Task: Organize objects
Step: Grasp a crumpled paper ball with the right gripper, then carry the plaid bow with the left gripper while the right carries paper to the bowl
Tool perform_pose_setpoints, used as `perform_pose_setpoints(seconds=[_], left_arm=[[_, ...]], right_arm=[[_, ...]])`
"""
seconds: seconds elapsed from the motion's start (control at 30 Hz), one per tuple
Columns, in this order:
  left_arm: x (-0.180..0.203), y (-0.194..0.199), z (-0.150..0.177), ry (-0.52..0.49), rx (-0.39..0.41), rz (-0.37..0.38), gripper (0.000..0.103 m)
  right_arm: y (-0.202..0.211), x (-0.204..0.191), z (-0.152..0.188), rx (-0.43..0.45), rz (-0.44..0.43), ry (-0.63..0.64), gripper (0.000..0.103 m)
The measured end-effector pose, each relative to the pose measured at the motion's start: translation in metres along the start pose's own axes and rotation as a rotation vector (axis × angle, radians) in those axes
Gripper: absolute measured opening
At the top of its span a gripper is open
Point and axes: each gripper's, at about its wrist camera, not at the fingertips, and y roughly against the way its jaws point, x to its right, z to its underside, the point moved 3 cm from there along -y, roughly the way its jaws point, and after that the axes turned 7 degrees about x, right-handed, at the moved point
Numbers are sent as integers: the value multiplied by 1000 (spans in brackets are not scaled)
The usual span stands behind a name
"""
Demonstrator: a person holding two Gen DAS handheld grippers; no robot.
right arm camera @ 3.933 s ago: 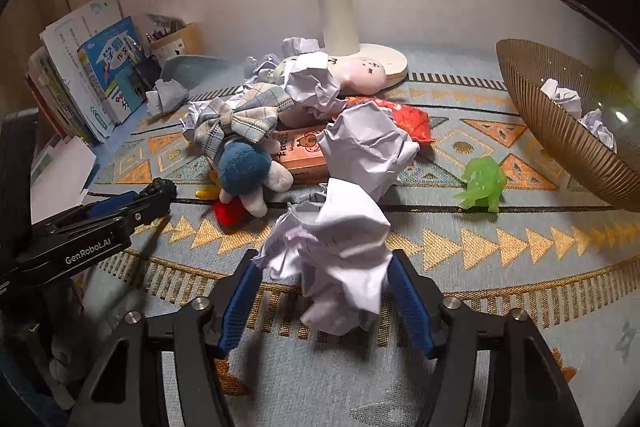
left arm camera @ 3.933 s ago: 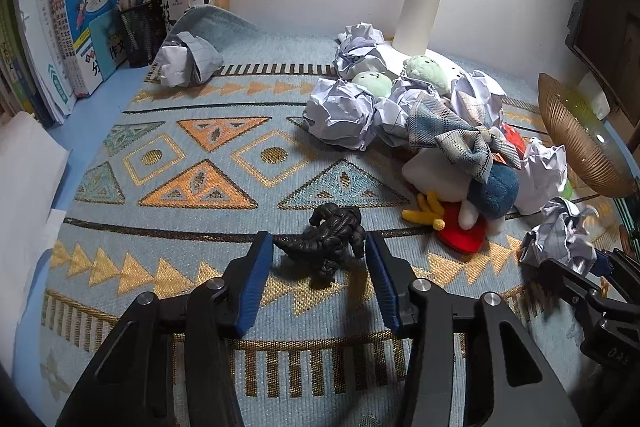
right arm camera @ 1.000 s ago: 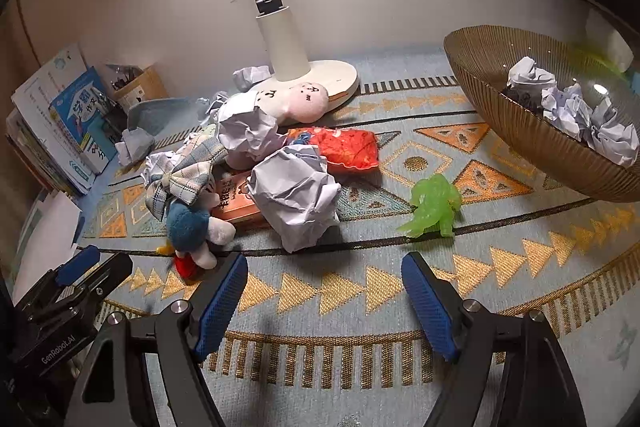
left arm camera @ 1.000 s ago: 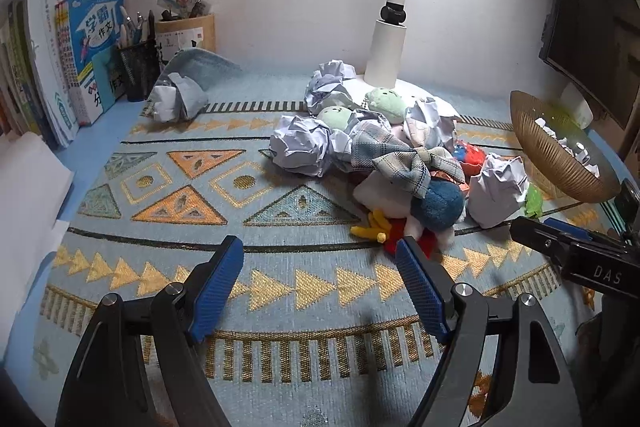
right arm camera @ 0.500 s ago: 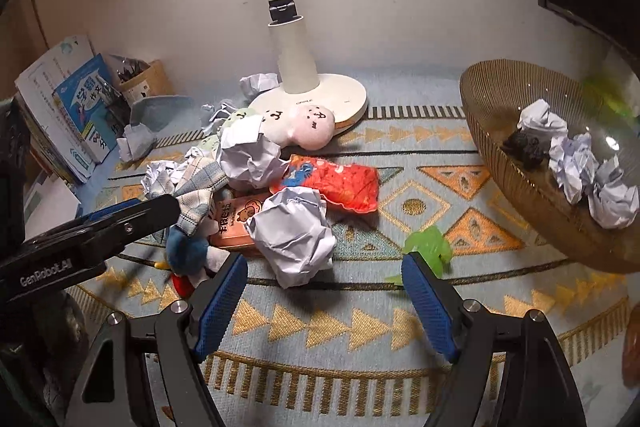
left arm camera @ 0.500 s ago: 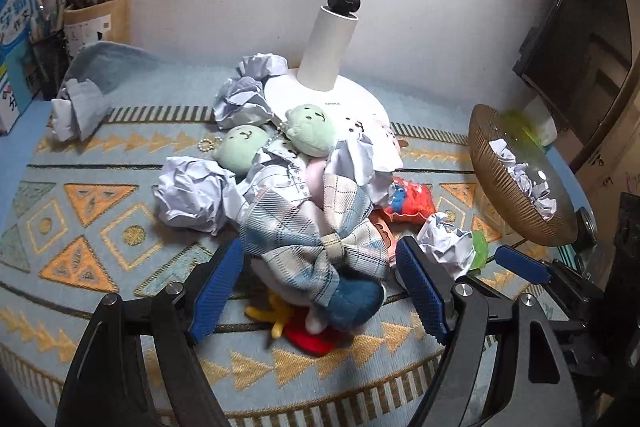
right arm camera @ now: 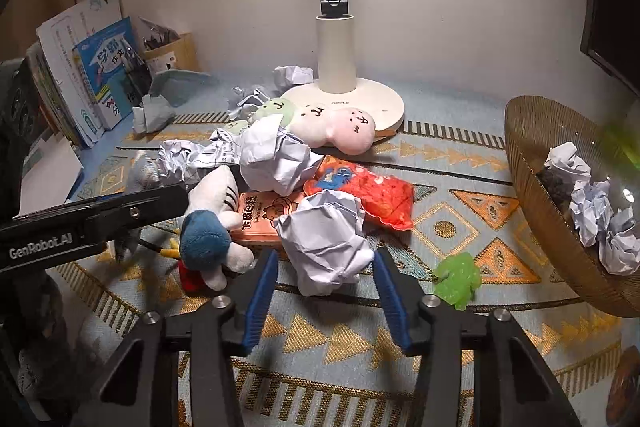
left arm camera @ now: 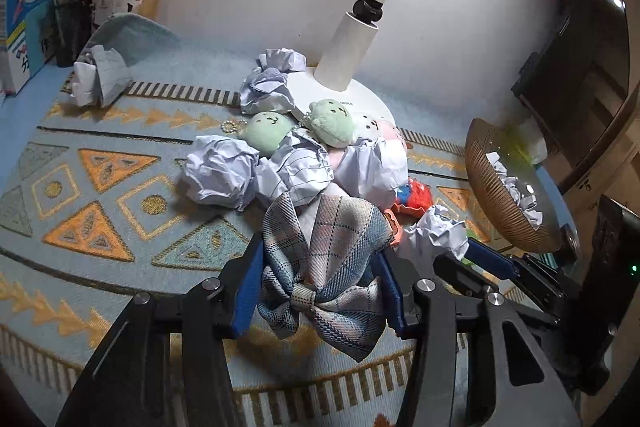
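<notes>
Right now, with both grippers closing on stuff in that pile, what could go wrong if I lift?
1. The left gripper, jaws just closed, pinches only the plaid bow on the plush toy; lifting may drag the toy through nearby paper balls.
2. The right gripper has just closed around a crumpled paper ball; the soft paper could slip out before reaching the basket.

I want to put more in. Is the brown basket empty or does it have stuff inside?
Not empty. The brown basket holds several crumpled paper balls and something dark.
</notes>
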Motion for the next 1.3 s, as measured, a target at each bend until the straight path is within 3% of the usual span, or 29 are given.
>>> perform_pose_setpoints(seconds=[0.13,0.27,0.3,0.33,0.4,0.6,0.7,0.97,1.3], left_arm=[[-8,24,7,10,25,-1,48],[-16,30,16,8,33,-25,48],[-19,28,19,15,27,-28,48],[-21,26,22,23,23,-27,48],[-25,21,27,32,21,-23,48],[-27,13,34,16,10,-35,48],[-23,13,35,1,9,-35,48],[18,24,27,-66,16,19,48],[142,17,-25,-246,48,195,48]], right_arm=[[13,6,0,23,-80,-78,30],[21,8,4,18,-104,-113,33],[19,9,6,0,-90,-121,43],[16,11,9,-14,-79,-128,61],[12,14,11,-15,-56,-143,70],[-14,12,5,-55,-45,-152,70],[-23,13,8,-82,-51,-160,38],[27,23,2,17,-38,-187,38],[121,95,-45,195,112,-249,39]])
